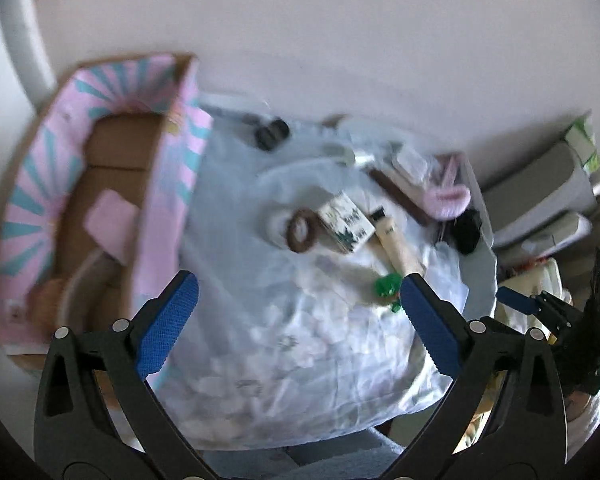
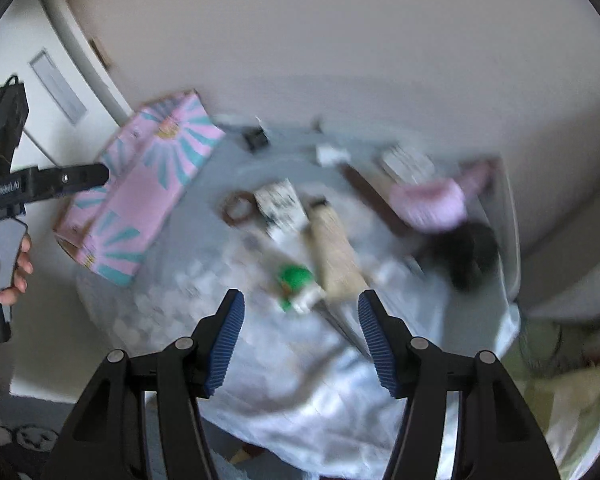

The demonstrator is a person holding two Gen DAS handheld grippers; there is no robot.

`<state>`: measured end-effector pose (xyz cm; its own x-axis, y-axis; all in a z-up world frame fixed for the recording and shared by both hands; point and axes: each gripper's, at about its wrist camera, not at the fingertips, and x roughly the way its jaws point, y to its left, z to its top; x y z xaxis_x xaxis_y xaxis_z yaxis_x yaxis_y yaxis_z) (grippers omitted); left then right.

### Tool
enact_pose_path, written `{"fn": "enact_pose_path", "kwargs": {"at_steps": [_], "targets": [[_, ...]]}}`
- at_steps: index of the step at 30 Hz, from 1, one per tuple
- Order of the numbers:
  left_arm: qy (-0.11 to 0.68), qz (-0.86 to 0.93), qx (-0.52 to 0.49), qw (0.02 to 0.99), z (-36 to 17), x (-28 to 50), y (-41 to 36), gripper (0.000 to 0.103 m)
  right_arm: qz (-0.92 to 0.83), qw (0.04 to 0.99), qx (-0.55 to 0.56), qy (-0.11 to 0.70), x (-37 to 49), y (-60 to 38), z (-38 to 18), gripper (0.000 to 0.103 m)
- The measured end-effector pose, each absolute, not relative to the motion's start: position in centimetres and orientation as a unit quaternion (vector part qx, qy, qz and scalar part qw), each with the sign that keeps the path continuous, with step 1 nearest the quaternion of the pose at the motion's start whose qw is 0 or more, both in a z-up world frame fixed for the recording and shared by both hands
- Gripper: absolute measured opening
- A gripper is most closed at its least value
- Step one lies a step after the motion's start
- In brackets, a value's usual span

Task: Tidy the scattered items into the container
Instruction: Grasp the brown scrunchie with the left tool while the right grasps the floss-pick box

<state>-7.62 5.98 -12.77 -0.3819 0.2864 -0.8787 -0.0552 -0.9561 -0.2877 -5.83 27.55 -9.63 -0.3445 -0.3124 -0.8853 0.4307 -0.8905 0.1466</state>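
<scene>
A pink and teal cardboard box [image 1: 100, 184] stands open at the left of a cloth-covered table [image 1: 300, 360]; a pink pad and a pale ring lie inside it. Scattered on the cloth are a brown ring [image 1: 300, 230], a small white printed box [image 1: 346, 222], a cream tube [image 1: 396, 246], a green item [image 1: 386, 286], a pink fluffy item [image 1: 448, 200] and a black item [image 1: 468, 228]. My left gripper [image 1: 298, 284] hangs open above the cloth, beside the box. My right gripper [image 2: 300, 298] is open and holds nothing, just short of the green item [image 2: 296, 278] and cream tube [image 2: 336, 252].
A small black object [image 1: 272, 134] lies near the wall at the back. A brown strip [image 2: 376, 200] and white packets [image 2: 408, 162] sit at the far right. A hand [image 2: 16, 276] holds the left gripper's handle left of the box [image 2: 148, 196]. Grey bins [image 1: 540, 192] stand to the right.
</scene>
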Motion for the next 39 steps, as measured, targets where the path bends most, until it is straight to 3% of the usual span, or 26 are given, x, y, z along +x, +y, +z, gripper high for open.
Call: {"fn": "enact_pose_path", "kwargs": {"at_steps": [9, 17, 30, 33, 35, 39], "targets": [[-0.022, 0.817, -0.571, 0.084, -19.6, -10.6, 10.0, 0.101, -0.808, 0.185, 0.558, 0.036, -6.7, 31.3, -14.8, 0.055], [0.060, 0.811, -0.577, 0.073, -22.8, -12.4, 12.3, 0.101, -0.801, 0.195, 0.562, 0.066, -9.2, 32.6, -16.8, 0.055], [0.064, 0.801, -0.590, 0.081, -25.2, -14.1, 13.0, 0.101, -0.769, 0.255, 0.578, 0.103, -9.6, 32.1, -18.0, 0.057], [0.052, 0.806, -0.584, 0.084, -25.2, -14.4, 12.4, 0.100, -0.762, 0.265, 0.579, 0.123, -9.4, 31.6, -18.2, 0.061], [0.054, 0.811, -0.575, 0.089, -25.0, -14.4, 12.1, 0.098, -0.755, 0.264, 0.583, 0.145, -9.2, 31.0, -18.8, 0.063], [0.045, 0.821, -0.562, 0.092, -24.2, -14.5, 11.2, 0.073, -0.762, 0.268, 0.567, 0.159, -8.6, 30.4, -19.0, 0.063]]}}
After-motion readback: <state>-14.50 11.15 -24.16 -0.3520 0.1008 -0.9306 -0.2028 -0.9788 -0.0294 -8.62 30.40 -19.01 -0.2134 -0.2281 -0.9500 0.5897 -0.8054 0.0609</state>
